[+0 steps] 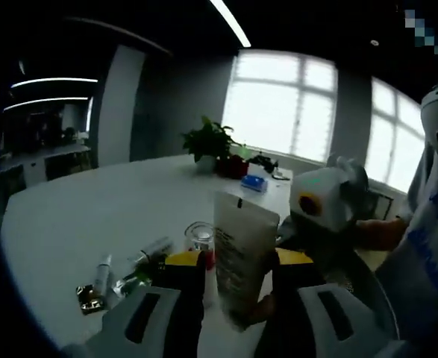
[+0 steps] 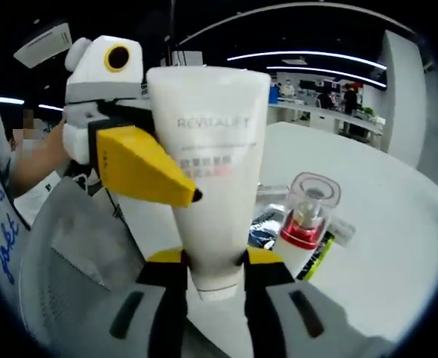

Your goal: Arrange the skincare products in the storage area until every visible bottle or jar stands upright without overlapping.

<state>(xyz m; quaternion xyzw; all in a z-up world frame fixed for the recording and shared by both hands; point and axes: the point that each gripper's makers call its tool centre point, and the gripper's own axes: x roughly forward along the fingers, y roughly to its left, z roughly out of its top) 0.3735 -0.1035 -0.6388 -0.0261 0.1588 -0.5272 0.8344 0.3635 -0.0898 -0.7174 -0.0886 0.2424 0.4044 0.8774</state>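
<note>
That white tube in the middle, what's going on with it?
A person is working with a handheld gripper in each hand, tidying skincare products on a white table. The white tube is held up off the table, and both grippers grip it: the right gripper pinches its lower, cap end, while the left gripper holds it by the body. A clear-capped bottle with a red collar stands upright nearby, and a few small bottles lie on their sides, not yet stood up.
</note>
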